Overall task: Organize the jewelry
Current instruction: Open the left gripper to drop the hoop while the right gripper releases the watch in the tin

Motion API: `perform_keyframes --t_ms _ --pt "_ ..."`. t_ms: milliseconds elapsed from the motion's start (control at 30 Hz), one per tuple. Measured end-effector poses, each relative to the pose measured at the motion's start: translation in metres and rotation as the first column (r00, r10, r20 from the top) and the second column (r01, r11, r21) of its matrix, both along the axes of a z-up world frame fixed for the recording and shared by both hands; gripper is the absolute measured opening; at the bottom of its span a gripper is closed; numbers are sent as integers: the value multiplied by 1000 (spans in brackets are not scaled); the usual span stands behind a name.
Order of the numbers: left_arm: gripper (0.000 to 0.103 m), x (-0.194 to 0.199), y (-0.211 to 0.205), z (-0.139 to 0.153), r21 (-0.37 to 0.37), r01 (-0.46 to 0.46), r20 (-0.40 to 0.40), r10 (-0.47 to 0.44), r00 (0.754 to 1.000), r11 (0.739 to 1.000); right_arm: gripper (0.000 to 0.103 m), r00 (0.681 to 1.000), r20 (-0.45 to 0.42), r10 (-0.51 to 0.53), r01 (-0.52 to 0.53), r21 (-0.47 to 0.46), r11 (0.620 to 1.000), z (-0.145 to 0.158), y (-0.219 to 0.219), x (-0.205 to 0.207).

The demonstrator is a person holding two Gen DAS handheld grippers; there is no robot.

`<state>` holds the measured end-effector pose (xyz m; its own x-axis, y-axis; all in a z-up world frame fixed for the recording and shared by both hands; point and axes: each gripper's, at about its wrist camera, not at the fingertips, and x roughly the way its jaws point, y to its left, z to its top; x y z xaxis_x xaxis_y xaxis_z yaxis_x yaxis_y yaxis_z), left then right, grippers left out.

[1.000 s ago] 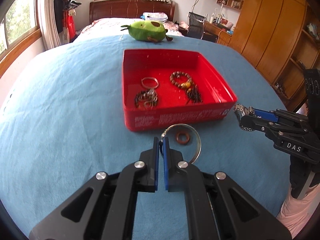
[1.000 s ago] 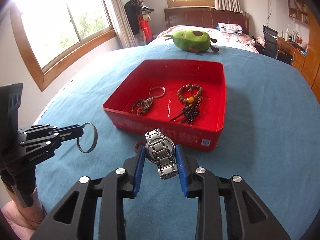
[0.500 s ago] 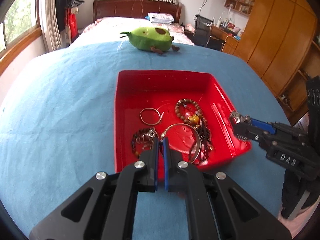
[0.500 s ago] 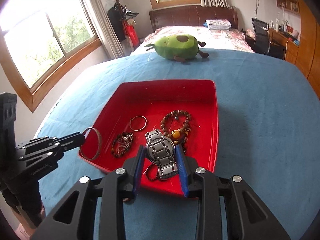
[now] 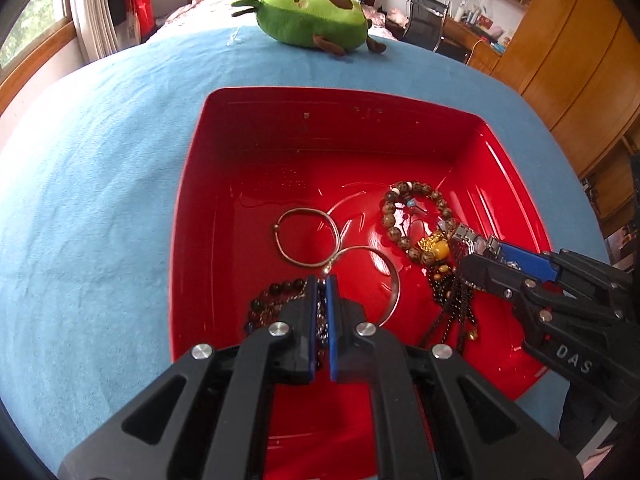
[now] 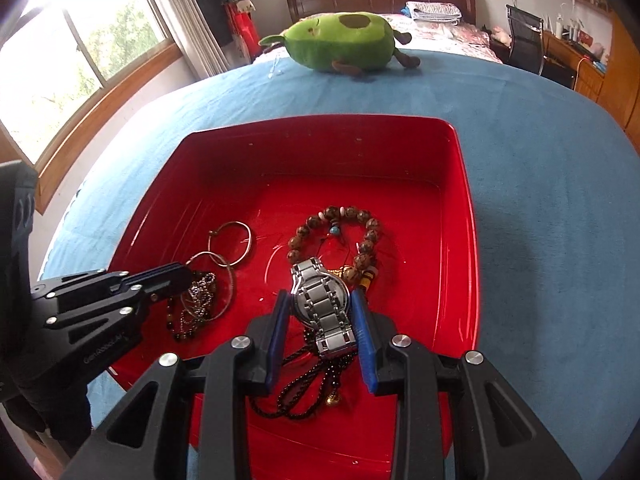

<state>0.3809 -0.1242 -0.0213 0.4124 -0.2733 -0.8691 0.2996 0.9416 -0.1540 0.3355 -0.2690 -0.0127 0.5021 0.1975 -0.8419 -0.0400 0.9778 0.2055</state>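
Note:
A red tray (image 5: 192,184) (image 6: 464,184) lies on the blue cloth. My left gripper (image 5: 320,280) is shut on a thin silver bangle (image 5: 394,276) (image 6: 230,280), which hangs over the tray's near left part. My right gripper (image 6: 320,300) (image 5: 476,248) is shut on a steel watch (image 6: 324,300) above the tray's near middle. Inside the tray lie a second silver bangle (image 5: 306,236) (image 6: 234,240), a brown bead bracelet (image 5: 404,216) (image 6: 332,224) with a black tassel (image 6: 304,384), and a dark bead chain (image 5: 272,300) (image 6: 196,304).
A green avocado plush toy (image 5: 312,20) (image 6: 344,40) sits on the cloth beyond the tray. Wooden wardrobes (image 5: 568,60) stand on the right, a window (image 6: 60,64) on the left, and a bed (image 6: 432,20) behind.
Both grippers moved forward and down from in front of the tray to over its inside, still carrying the bangle and the watch. The tray now looks much larger in both views.

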Motion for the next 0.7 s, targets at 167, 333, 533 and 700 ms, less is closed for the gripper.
perform_keyframes --t_ms 167,333,533,700 --pt "3 5 -4 -2 5 0 -7 0 1000 1000 31 1000 -16 7 -7 -13 1000 -6 6 5" --pt "7 8 -1 -4 6 -9 -16 9 1000 1000 32 1000 -3 9 -9 -18 1000 -3 7 3" --pt "20 0 8 13 -19 -23 27 23 999 1000 32 998 55 -2 1 8 1000 19 -1 -10" --pt "29 -18 17 43 -43 -41 103 45 994 998 32 990 142 -21 16 31 999 51 -8 -33"
